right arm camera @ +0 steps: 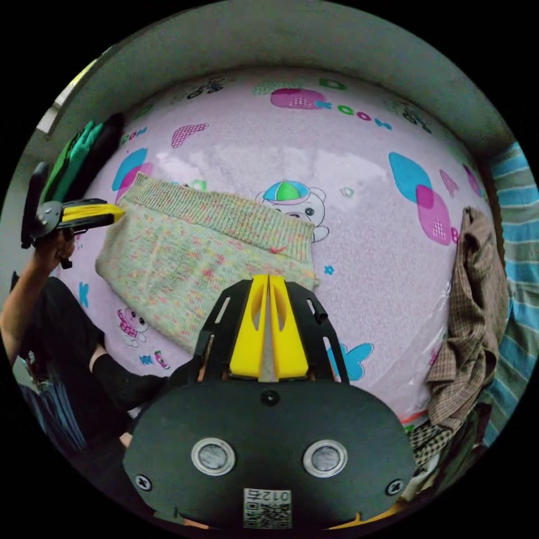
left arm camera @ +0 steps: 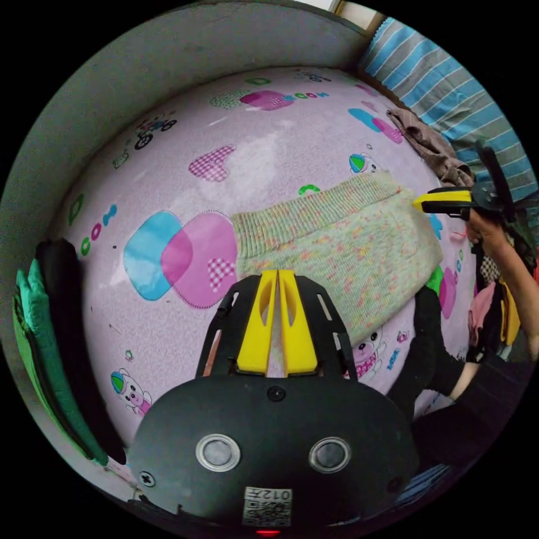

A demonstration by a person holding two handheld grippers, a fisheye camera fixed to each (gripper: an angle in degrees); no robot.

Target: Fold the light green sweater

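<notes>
The light green sweater (left arm camera: 337, 247), a speckled knit with a ribbed hem, lies folded on a pink patterned bed sheet (left arm camera: 168, 168). My left gripper (left arm camera: 278, 273) is shut, its yellow tips on the sweater's near edge by one side. The right gripper (left arm camera: 416, 203), held by a hand, is pinched at the opposite side near the hem. In the right gripper view the sweater (right arm camera: 196, 252) spreads to the left, and my right gripper (right arm camera: 268, 277) is shut on its edge. The left gripper (right arm camera: 120, 212) grips the far corner there.
A brown checked garment (right arm camera: 471, 314) lies crumpled at the bed's edge, next to striped blue-grey bedding (left arm camera: 449, 84). Folded green and black clothes (left arm camera: 45, 348) are stacked at the other end. The person's black-clad leg (right arm camera: 73, 337) rests on the sheet beside the sweater.
</notes>
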